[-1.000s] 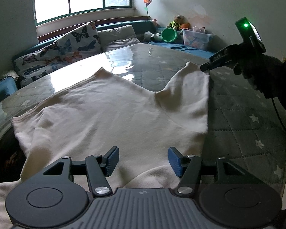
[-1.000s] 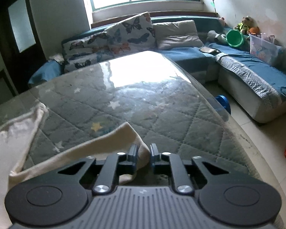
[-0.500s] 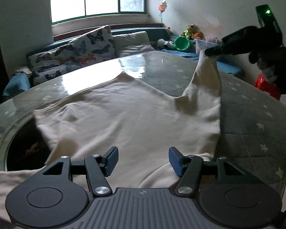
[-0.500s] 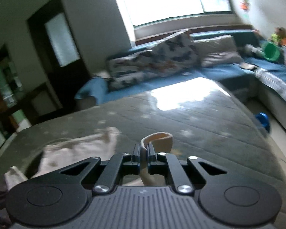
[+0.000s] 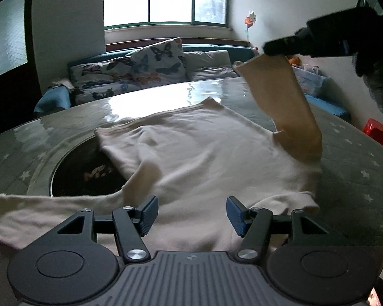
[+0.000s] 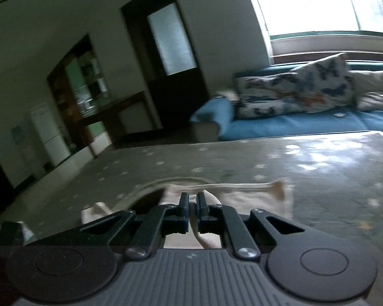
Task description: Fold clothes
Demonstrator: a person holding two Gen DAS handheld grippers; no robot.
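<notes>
A cream long-sleeved top (image 5: 191, 148) lies spread on the star-patterned table cover (image 5: 349, 178). My left gripper (image 5: 190, 213) hovers open over its near edge, nothing between the blue pads. My right gripper (image 5: 266, 48) is up at the right, shut on the cuff of the right sleeve (image 5: 280, 94), which hangs lifted off the table. In the right wrist view the right gripper (image 6: 192, 204) pinches a strip of cream cloth (image 6: 204, 239) between its closed fingers, with the top (image 6: 245, 191) below. The left sleeve (image 5: 38, 211) trails to the near left.
A dark round opening (image 5: 84, 173) in the table lies partly under the top. A blue sofa with butterfly cushions (image 5: 140, 71) runs behind the table under the window. A red object (image 5: 379, 134) sits at the right. A dark doorway (image 6: 166, 63) stands at the left.
The right gripper has lifted the sleeve cuff up off the table and swung it leftward, turning toward the doorway. The left gripper has shifted sideways, still open over the near edge.
</notes>
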